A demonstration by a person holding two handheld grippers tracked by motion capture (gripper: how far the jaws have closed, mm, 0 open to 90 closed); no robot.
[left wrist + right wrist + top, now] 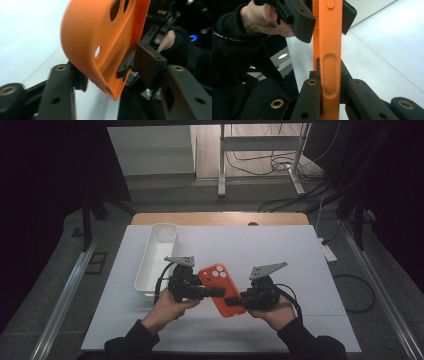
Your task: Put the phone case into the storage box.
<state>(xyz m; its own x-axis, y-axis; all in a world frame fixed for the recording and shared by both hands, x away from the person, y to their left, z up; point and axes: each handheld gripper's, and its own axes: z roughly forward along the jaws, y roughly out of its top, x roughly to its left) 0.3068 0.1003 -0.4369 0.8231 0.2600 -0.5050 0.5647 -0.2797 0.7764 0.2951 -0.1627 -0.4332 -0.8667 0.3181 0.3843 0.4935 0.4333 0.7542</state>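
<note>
- Evidently, the left gripper (216, 292) clamps the orange phone case (222, 289) mid-edge, steadying it above the tabletop (280, 250).
- Right gripper (235, 302) pinches its lower end, sharing the load.

White tray (156, 257) on white mat (280, 250) — wooden table edge (220, 218), floor cables (280, 167)

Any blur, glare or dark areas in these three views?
High view: table brightly lit, surroundings dark. Left gripper view: orange case and near jaws soft and blurred, the white table overexposed. Right gripper view: case edge sharp, the hand behind it slightly soft.
</note>
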